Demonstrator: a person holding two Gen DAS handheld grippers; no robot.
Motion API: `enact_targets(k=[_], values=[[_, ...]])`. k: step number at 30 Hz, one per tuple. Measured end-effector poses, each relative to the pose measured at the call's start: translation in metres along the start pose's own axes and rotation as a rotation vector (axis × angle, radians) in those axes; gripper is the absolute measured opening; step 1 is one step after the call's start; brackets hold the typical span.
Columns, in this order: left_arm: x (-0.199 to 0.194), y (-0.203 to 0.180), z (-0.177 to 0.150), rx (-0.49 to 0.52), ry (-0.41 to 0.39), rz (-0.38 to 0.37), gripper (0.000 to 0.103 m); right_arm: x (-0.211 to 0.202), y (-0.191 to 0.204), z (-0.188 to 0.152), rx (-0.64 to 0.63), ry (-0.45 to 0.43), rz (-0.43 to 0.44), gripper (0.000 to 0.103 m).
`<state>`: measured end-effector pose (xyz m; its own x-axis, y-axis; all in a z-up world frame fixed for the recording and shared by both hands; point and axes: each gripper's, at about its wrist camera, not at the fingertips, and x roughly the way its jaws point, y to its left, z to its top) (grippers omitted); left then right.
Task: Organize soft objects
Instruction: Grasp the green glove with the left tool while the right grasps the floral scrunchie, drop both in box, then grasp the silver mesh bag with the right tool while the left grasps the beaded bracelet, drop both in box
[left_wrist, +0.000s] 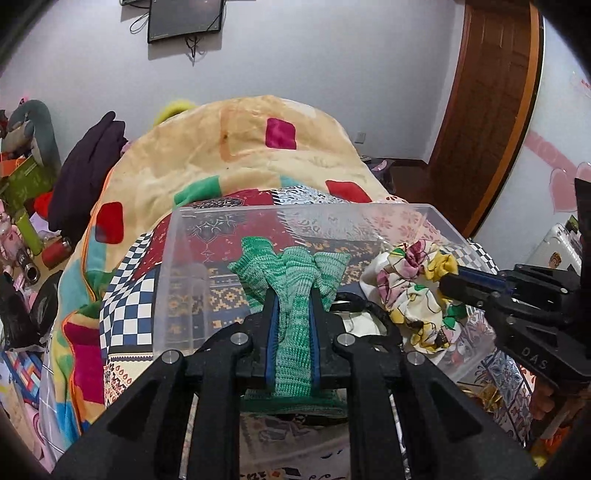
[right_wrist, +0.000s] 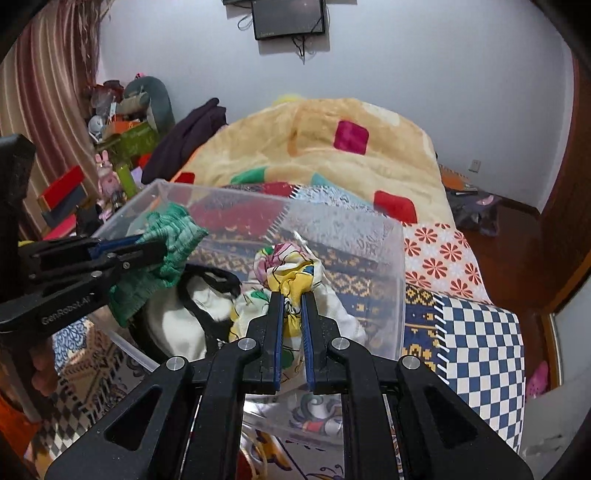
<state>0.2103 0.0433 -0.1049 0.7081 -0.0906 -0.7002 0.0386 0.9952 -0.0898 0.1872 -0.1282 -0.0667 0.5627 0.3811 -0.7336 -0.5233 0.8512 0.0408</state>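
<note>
Left wrist: left gripper (left_wrist: 291, 295) is clamped on a green knit (left_wrist: 291, 266), pinched mid-length so both ends fan out past the fingertips. It hangs over the open top of the clear bin (left_wrist: 173, 266), which sits on the patchwork bedspread (left_wrist: 127, 306). Right gripper (left_wrist: 448, 282) comes in from the right edge, clenched on a floral cloth (left_wrist: 406, 291) at the bin's right side. A white item with black trim (left_wrist: 360, 314) already lies on the bin floor, between the two loads.

Right wrist: right gripper (right_wrist: 292, 295) has its pads pinching a bunched fold of the floral cloth (right_wrist: 291, 271); the rest sags below the fingers, inside the bin (right_wrist: 397, 280). Left gripper (right_wrist: 160, 253) enters from the left, tight on the green knit (right_wrist: 166, 254), which droops over the white item (right_wrist: 177, 325).

My read: both pieces are carried bunched so nothing drags over the rim, and kept side by side to land in separate halves. Neither is let go yet. Looks like the drop-in step. Snag risk: the knit may catch on a pad at release.
</note>
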Motion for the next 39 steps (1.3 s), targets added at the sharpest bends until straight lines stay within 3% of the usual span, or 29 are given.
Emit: enact_targets(k=[4, 6, 9, 17, 21, 24, 31, 39], values=[[-0.004, -0.003, 0.001, 0.002, -0.001, -0.003, 0.024, -0.002, 0.000, -0.001, -0.005, 0.011, -0.012, 0.024], [-0.009, -0.003, 0.001, 0.000, -0.009, -0.004, 0.028, -0.005, 0.000, 0.000, -0.009, 0.003, -0.021, 0.042], [-0.022, -0.004, 0.001, -0.003, -0.036, 0.000, 0.038, -0.013, 0.002, 0.001, -0.019, -0.023, -0.045, 0.061], [-0.071, -0.012, 0.001, 0.004, -0.132, 0.004, 0.072, -0.051, 0.004, 0.008, -0.019, -0.105, -0.055, 0.082], [-0.098, -0.016, -0.004, 0.003, -0.180, 0.011, 0.091, -0.076, 0.007, 0.008, -0.020, -0.155, -0.053, 0.086], [-0.112, -0.021, -0.012, 0.013, -0.201, 0.019, 0.098, -0.091, 0.008, 0.004, -0.027, -0.179, -0.047, 0.090], [-0.118, -0.031, -0.041, 0.035, -0.159, -0.005, 0.099, -0.103, 0.013, -0.021, -0.044, -0.168, -0.053, 0.090], [-0.096, -0.025, -0.086, 0.026, -0.056, 0.021, 0.099, -0.077, 0.014, -0.052, -0.019, -0.055, -0.004, 0.090]])
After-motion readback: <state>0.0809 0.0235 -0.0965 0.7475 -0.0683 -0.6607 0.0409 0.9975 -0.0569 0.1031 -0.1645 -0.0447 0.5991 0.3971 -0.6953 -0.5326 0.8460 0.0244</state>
